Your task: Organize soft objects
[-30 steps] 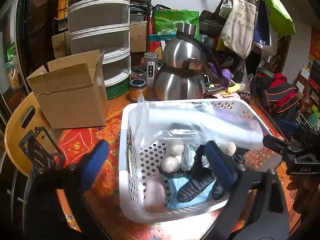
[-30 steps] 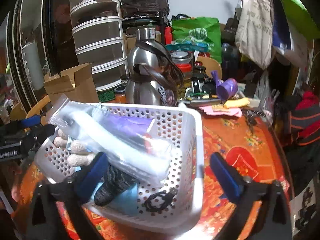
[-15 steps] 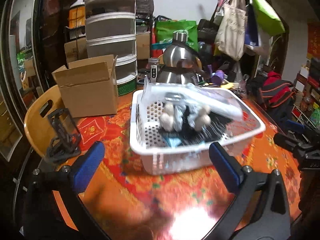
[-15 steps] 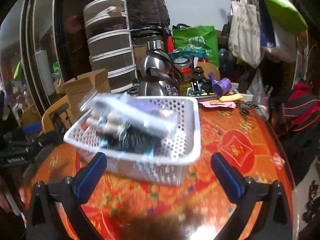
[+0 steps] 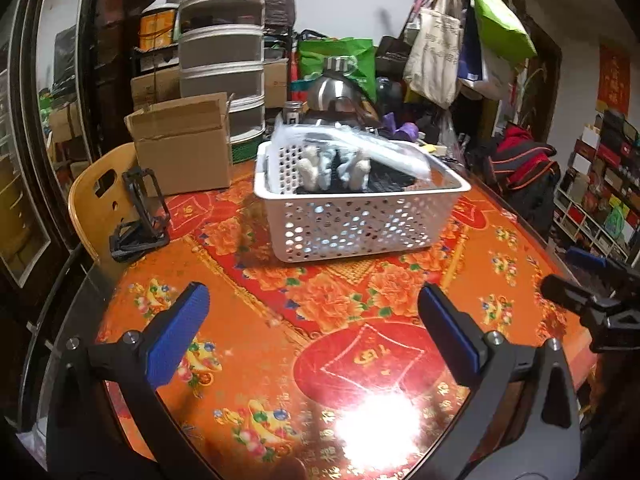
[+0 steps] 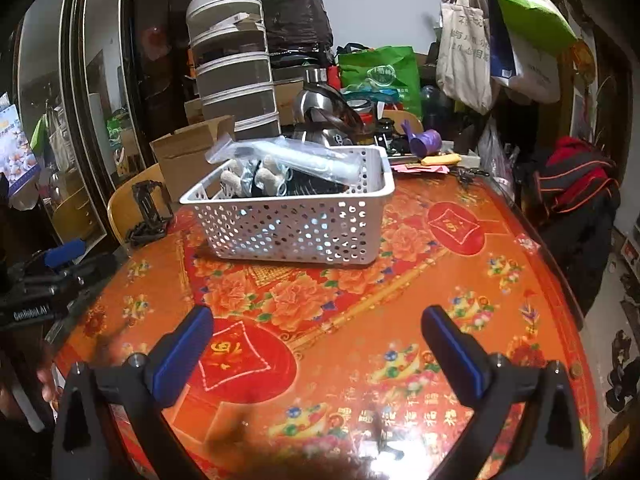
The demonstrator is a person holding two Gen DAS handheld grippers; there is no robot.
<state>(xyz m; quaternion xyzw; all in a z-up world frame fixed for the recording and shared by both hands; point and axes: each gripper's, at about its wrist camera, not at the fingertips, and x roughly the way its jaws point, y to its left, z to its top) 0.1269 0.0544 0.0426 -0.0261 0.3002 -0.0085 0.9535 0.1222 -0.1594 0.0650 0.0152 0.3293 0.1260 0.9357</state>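
A white perforated basket (image 5: pixel 352 226) stands on the orange patterned table; it also shows in the right wrist view (image 6: pixel 296 228). It holds dark knitted socks with cream pom-poms (image 5: pixel 312 166) and a clear plastic bag (image 5: pixel 384 148) lying across the top (image 6: pixel 304 158). My left gripper (image 5: pixel 312 320) is open and empty, well short of the basket, above the table. My right gripper (image 6: pixel 316 340) is open and empty, also back from the basket. The right gripper shows at the right edge of the left view (image 5: pixel 592 300), the left gripper at the left edge of the right view (image 6: pixel 48 276).
A cardboard box (image 5: pixel 180 144), a black folding stand (image 5: pixel 140 216) and a wooden chair back (image 5: pixel 96 200) are left of the basket. A steel kettle (image 5: pixel 336 92), jars, stacked drawers (image 5: pixel 222 60) and hanging bags (image 5: pixel 436 52) crowd the far side.
Both grippers have pulled back and away from the basket, which was right between the fingers a second ago and now stands well ahead on the table.
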